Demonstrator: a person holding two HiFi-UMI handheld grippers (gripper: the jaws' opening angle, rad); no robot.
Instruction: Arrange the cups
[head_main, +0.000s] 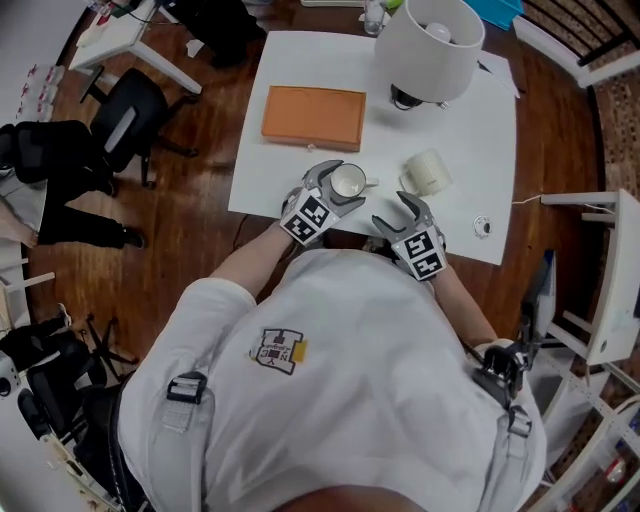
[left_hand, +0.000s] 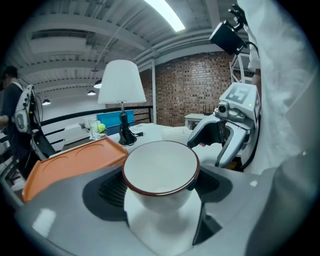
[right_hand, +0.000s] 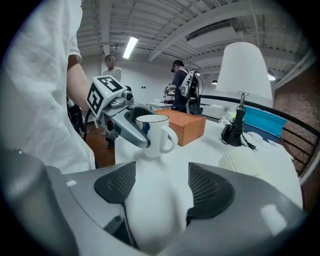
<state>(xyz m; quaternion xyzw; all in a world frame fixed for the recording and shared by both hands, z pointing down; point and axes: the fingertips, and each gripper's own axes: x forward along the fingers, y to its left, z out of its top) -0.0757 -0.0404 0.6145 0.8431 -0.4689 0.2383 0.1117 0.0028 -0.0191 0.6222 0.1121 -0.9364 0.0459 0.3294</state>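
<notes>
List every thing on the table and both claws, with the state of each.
mug: upright, empty, gripped.
left claw: shut on the mug.
right claw: open, nothing in it.
ribbed cup: lying on its side on the table.
tray: flat, nothing on it.
lamp: standing upright.

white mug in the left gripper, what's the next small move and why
Probably carry the white mug forward to the orange tray and set it down upright. The left gripper has its fingers shut on it near the table's front edge, and the tray's top looks bare.
</notes>
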